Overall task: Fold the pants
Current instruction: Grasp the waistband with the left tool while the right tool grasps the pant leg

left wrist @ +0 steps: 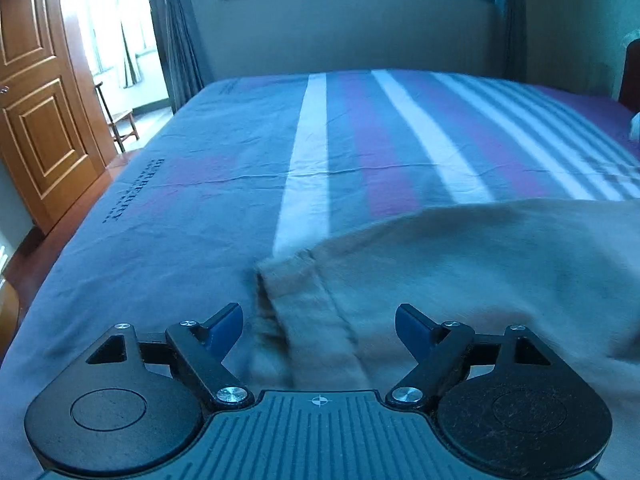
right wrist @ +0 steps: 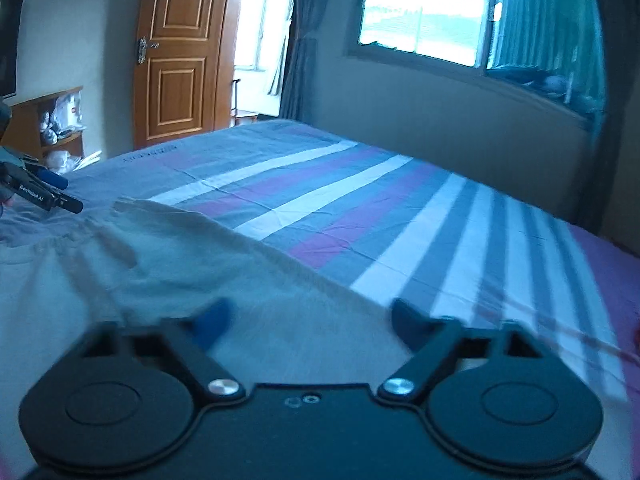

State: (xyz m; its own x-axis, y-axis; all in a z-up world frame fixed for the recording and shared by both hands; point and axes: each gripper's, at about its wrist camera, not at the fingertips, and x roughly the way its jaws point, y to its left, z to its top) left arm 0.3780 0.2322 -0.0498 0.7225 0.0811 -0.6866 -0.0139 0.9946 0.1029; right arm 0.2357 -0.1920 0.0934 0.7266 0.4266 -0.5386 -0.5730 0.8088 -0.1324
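Beige pants lie spread on the striped bed sheet. In the left wrist view their hemmed corner lies just ahead of my left gripper, which is open and empty, its blue pads either side of the hem. In the right wrist view the pants stretch from the lower middle to the left. My right gripper is open and empty, hovering over the pants' far edge. The left gripper shows at the left edge of that view, beside the pants' corner.
The bed sheet reaches to the wall under the window. A wooden door and a shelf unit stand past the bed's left side. A dark headboard is at the right.
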